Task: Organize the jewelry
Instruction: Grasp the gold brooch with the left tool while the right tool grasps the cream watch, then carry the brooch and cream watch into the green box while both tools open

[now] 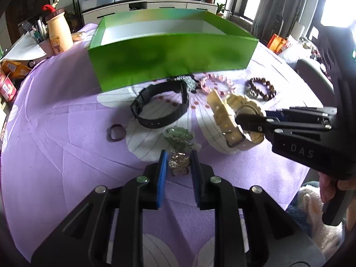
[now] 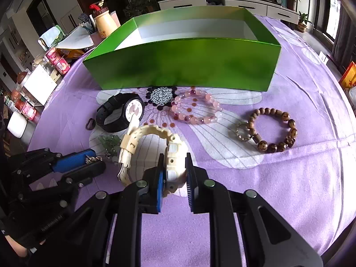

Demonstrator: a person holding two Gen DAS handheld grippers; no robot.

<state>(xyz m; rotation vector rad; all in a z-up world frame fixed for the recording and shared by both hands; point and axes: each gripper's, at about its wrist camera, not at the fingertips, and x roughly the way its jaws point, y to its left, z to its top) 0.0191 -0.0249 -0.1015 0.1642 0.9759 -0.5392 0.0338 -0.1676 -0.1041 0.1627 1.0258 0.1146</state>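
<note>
Black hinged fingers with blue foam pads fill the foreground of both views. Left gripper (image 1: 176,155): pads parted, a gold rhinestone brooch (image 1: 179,163) lying between the tips; contact with the pads not clear. Just beyond it, a pale green leafy piece (image 1: 178,136), glassy and irregular. Right gripper (image 2: 174,173): pads pinched on the chunky case of a cream watch (image 2: 155,149), ridged resin strap looping leftward with its metal buckle at the cloth; whether the watch is lifted or resting cannot be told.

On the cloth (image 2: 289,166), purple and softly napped, printed with large white petals:
- black watch (image 2: 121,114), strap closed into a loop, round white dial facing up, left of the cream one
- small dark ring (image 1: 115,132), plain band, further left
- pink bracelet (image 2: 195,109), translucent round beads, near the box
- wood bracelet (image 2: 273,130), brown carved beads, well to the right, with a small sparkly ring (image 2: 242,131) touching its left side
- black-and-white patterned disc (image 2: 162,95), bordered by dark beads, just before the box wall

Green box (image 2: 184,64): glossy card, rectangular, open top, white inside, standing behind all the jewelry.

Cream bear-print bottle (image 1: 57,37) with brown cap, far left.
</note>
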